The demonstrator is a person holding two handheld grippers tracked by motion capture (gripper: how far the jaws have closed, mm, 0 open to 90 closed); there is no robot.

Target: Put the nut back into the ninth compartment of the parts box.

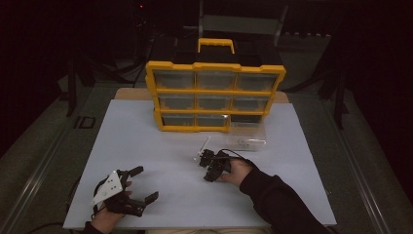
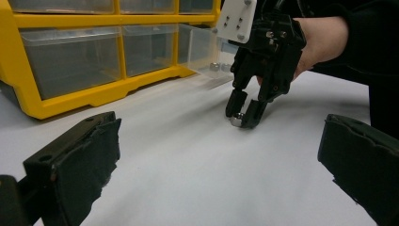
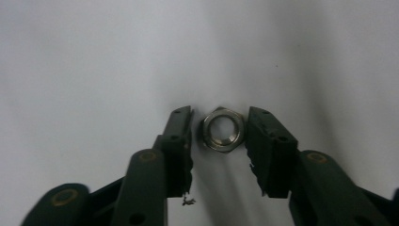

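A steel hex nut [image 3: 223, 130] lies flat on the white table [image 3: 94, 61]. My right gripper [image 3: 219, 117] straddles it, jaws a little apart, with a thin gap on the left side of the nut. The left gripper view shows that right gripper [image 2: 242, 117] pointing down at the nut [image 2: 236, 120], held by a hand in a dark sleeve. In the high view the right gripper [image 1: 209, 175] is at mid table. My left gripper [image 1: 146, 183] rests near the front left, jaws wide open [image 2: 219, 160] and holding nothing.
A yellow organizer [image 1: 214, 92] with clear drawers and a top handle stands at the back of the table [image 1: 146, 141]. One clear drawer [image 1: 246, 136] is out on the table in front of its lower right, with small metal parts inside.
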